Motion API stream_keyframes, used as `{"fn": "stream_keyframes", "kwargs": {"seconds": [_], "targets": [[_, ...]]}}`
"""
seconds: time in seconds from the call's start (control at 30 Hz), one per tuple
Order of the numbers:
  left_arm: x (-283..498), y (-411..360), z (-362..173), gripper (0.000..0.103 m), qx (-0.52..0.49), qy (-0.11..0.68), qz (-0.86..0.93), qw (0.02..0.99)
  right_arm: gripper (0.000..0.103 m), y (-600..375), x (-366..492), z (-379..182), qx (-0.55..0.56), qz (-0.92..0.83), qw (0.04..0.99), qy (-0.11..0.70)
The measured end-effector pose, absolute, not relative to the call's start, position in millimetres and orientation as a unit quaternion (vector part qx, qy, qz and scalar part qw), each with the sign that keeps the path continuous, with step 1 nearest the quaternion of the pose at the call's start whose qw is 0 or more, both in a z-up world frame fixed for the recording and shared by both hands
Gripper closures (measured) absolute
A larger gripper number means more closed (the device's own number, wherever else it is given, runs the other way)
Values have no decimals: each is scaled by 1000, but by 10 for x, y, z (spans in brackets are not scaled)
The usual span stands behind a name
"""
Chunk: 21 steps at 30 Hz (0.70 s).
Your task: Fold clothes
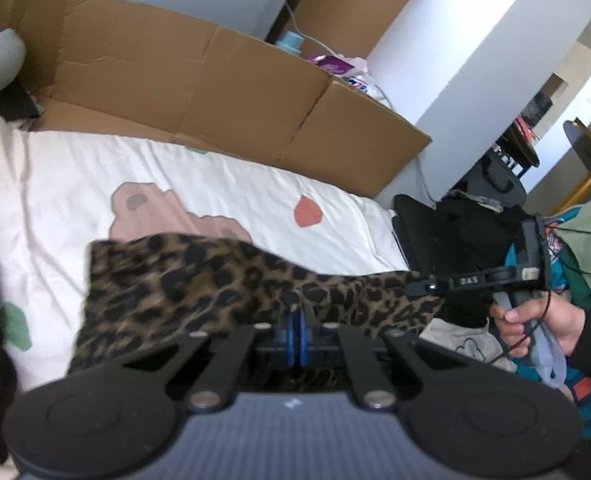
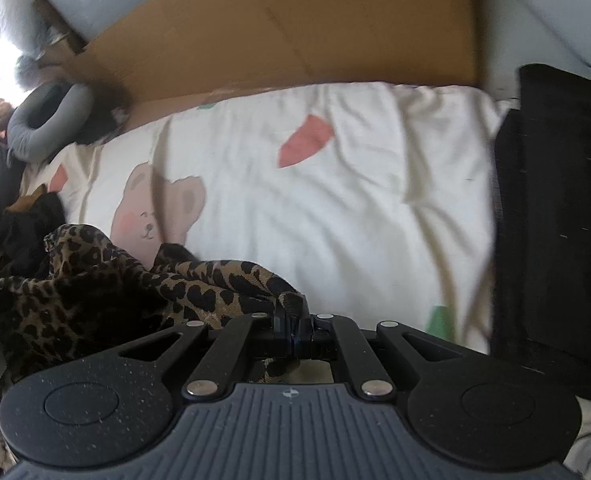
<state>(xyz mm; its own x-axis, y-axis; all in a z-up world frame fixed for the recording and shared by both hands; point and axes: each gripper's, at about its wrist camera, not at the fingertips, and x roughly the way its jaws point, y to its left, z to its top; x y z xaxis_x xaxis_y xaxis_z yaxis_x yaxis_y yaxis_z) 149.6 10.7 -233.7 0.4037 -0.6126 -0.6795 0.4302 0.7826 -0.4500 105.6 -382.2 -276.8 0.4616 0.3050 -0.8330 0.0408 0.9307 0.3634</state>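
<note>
We have the leopard cloth (image 1: 231,280) pinched at two places, and it hangs stretched above the sheet (image 1: 223,188). The left claw (image 1: 295,308) is clamped on the near edge of the cloth, its blue pads pressed together with fabric between them. From that claw the cloth spreads away toward 10 o'clock in a broad panel and runs out toward 3 o'clock in a narrowing band, which ends at the right claw (image 1: 419,287), held by a hand (image 1: 535,324). In its own view the right claw (image 2: 293,316) is also clamped on the cloth (image 2: 199,284), on a bunched fold at the tips, with the rest trailing off toward 9 o'clock in loose heaps.

So the cloth's long axis lies roughly from 9 to 3 between our two claws, parallel to the cardboard (image 1: 199,80) along the far side of the bed. Each claw has one end, so neither is nearer the whole; the slack bulk sits on the left side. We judge the coming move depends on keeping that line taut and laying it flat on the open sheet toward 12 o'clock.
</note>
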Motion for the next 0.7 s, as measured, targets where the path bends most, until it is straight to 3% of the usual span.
{"fn": "stream_keyframes", "kwargs": {"seconds": [0.53,0.7], "targets": [[1478,679,-1966,101,-122,422,-223,870,103,-4377,541,-2367,193,-6,852,486],[1361,812,-1943,101,-111,434,-205,870,102,-4397,387,-2425,195,13,821,536]]}}
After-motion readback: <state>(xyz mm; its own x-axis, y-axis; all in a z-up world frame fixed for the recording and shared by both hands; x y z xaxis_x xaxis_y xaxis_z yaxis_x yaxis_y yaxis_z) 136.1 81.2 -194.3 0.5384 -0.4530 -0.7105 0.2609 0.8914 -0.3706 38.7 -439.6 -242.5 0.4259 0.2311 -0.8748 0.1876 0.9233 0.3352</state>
